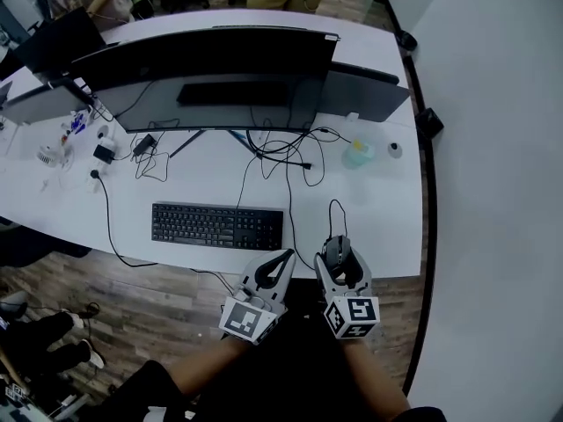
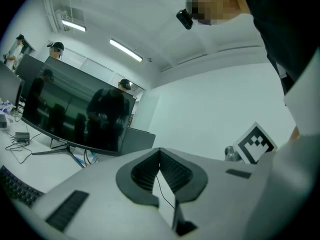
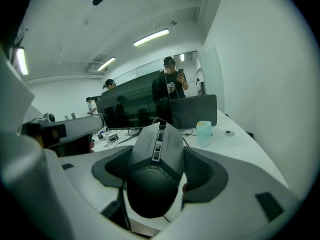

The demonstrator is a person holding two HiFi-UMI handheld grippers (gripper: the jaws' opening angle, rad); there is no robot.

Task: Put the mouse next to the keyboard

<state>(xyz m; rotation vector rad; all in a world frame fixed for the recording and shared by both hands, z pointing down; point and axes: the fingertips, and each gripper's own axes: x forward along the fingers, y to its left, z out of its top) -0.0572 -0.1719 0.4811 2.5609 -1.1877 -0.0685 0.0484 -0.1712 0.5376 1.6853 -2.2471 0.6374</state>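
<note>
A black wired mouse sits between the jaws of my right gripper at the desk's front edge; in the right gripper view the mouse fills the gap, pads pressed on both its sides. Its cable runs back toward the monitor. The black keyboard lies on the white desk to the left of the mouse. My left gripper hovers by the desk edge between keyboard and mouse, jaws closed together with nothing in them; the left gripper shows its pads meeting at the tips.
A wide curved monitor stands behind the keyboard, with tangled cables beneath it. A pale green bottle and a small round puck sit at the right. Chargers and small items lie at the left. People stand beyond the desk.
</note>
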